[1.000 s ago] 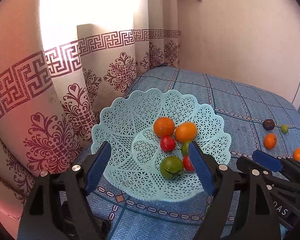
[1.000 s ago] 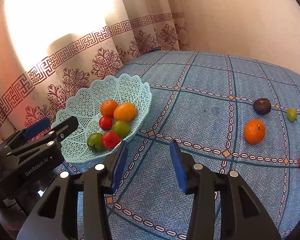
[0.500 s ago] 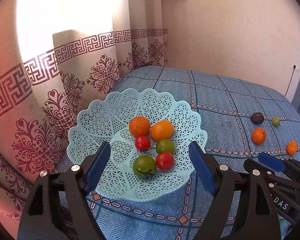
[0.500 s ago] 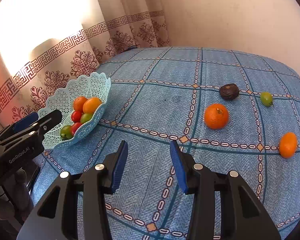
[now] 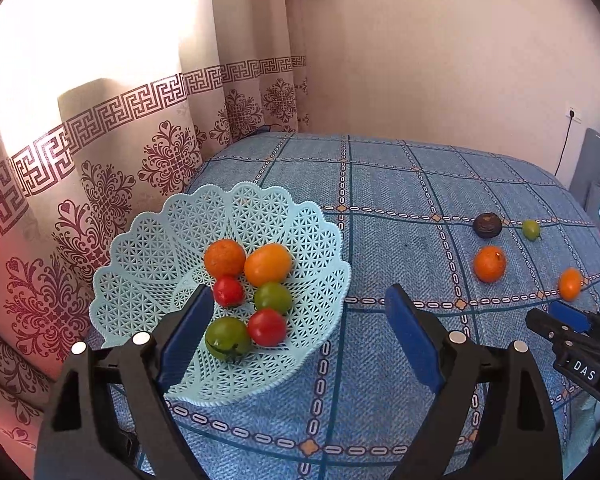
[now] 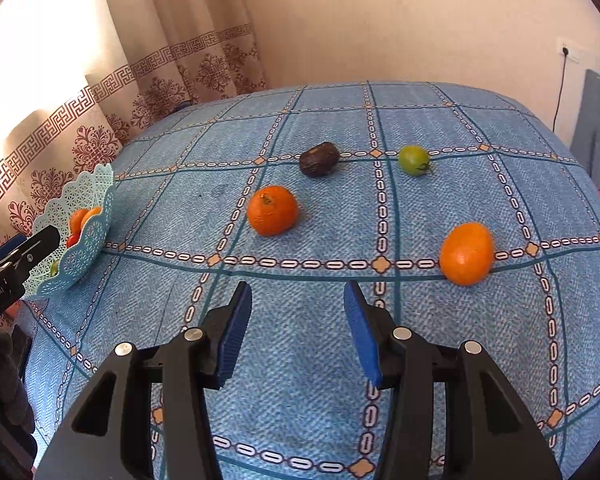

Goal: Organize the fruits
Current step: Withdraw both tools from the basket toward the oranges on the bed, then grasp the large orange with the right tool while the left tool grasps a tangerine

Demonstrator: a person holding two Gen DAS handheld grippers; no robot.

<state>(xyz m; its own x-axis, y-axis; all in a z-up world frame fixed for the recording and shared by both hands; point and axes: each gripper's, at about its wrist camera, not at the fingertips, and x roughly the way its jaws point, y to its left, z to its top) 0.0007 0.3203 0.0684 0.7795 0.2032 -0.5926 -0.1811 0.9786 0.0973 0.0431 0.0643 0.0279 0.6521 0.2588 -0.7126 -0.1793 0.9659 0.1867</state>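
A pale blue lattice basket [image 5: 148, 248] [image 6: 96, 208] sits at the table's left edge holding several fruits: two oranges, two red tomatoes, two green ones. My left gripper [image 5: 298, 300] hangs open just in front of the basket, empty. On the blue cloth lie a round orange [image 6: 273, 210] [image 5: 489, 264], an oval orange [image 6: 466, 253] [image 5: 570, 283], a dark brown fruit [image 6: 319, 159] [image 5: 487, 225] and a green tomato [image 6: 413, 160] [image 5: 531, 229]. My right gripper [image 6: 298, 298] is open and empty, a short way in front of the two oranges.
A blue checked tablecloth [image 6: 340, 120] covers the rounded table. Patterned curtains [image 5: 140, 140] hang close behind the basket, a plain wall [image 6: 380, 20] beyond. A socket with a cable [image 6: 564, 50] and grey furniture [image 6: 592, 120] stand at the right.
Both grippers have swung to the right: the basket has slid leftward in both views, and the loose fruits now lie straight ahead of the right gripper. Both stayed open.
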